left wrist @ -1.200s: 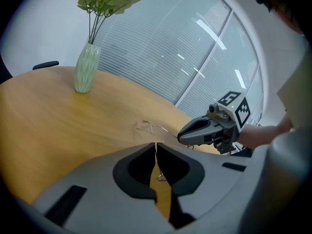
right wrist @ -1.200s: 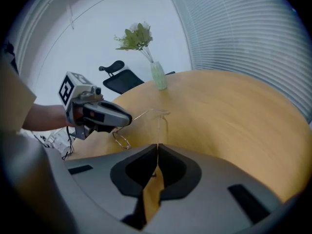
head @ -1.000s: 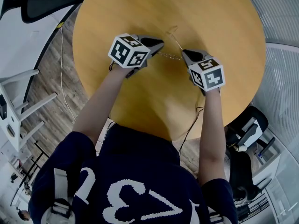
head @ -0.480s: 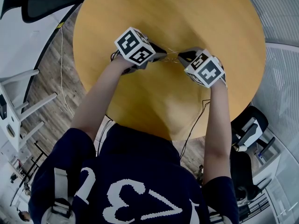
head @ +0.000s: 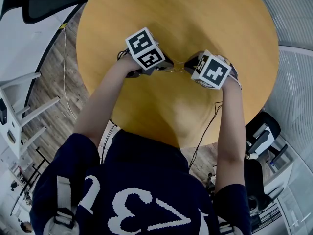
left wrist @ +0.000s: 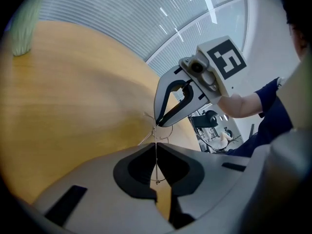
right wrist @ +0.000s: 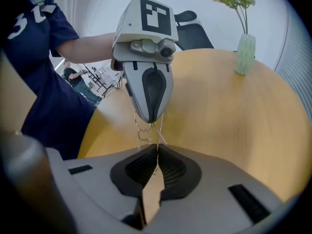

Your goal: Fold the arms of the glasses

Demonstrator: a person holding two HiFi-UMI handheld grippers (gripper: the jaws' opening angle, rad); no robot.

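The big round bench (head: 220,23) lies below. Above it, the left gripper (head: 168,66) and right gripper (head: 188,67) nearly meet. Both have their jaws pinched shut on the thin wire glasses (right wrist: 146,133) between them. Best to swing the arm in slowly, so the wire does not bend.

Two claws are showing, the left claw (head: 169,67) and the right claw (head: 187,67), each carrying one marker cube (head: 145,48). One pair of glasses (head: 178,64) is hanging between them, one desk (head: 205,18) is lying underneath, and one vase (right wrist: 245,50) is standing on it.
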